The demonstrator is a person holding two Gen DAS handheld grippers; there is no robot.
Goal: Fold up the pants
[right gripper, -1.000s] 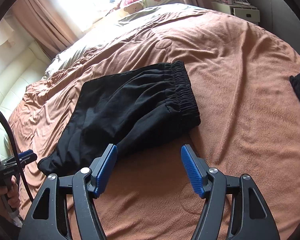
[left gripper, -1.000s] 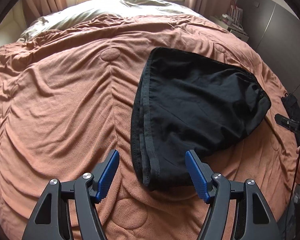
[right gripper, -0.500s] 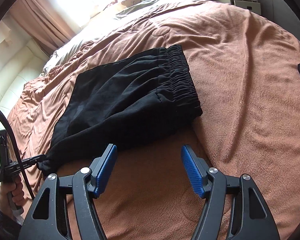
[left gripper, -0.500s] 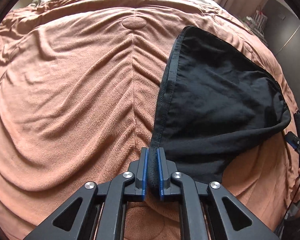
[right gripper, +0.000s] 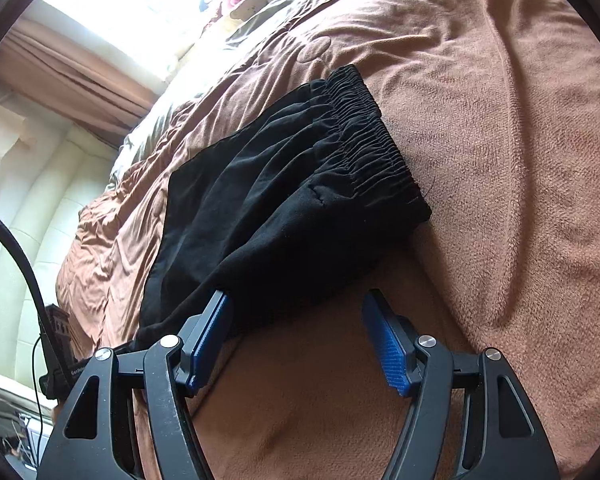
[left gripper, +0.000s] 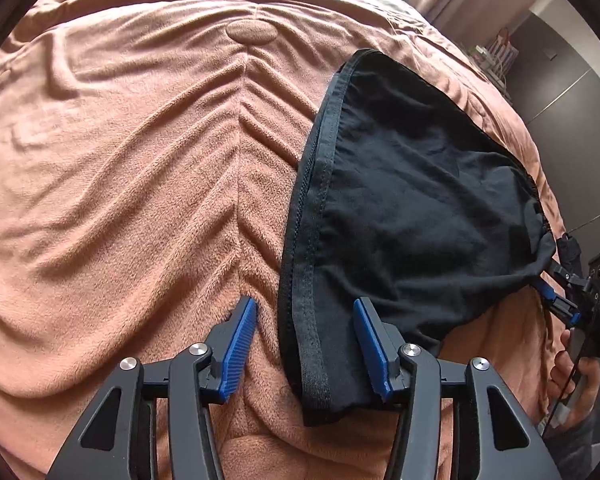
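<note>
Pants [left gripper: 412, 208] hem between just-opening left hand-held gripper [left gripper: 304, 344] pads, untouched.

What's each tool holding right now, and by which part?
Nothing. Left tool has just reopened around the pants hem corner; right tool stands open at their near edge.

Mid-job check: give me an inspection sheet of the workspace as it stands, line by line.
Surface: brown blanket on a bed, wrinkled.
Job's things: black pants lying folded over, elastic waistband at the far end, hem corner near the left hand-held gripper.
Clutter: nothing seen on the blanket beside the pants.
Grippers: left hand-held gripper jaws have just been opening, hem corner between them, not pinched; right hand-held gripper open at the pants' near edge.
Cables: black cable at the left edge of the right view.
Surroundings: curtains, bright window, padded headboard.
</note>
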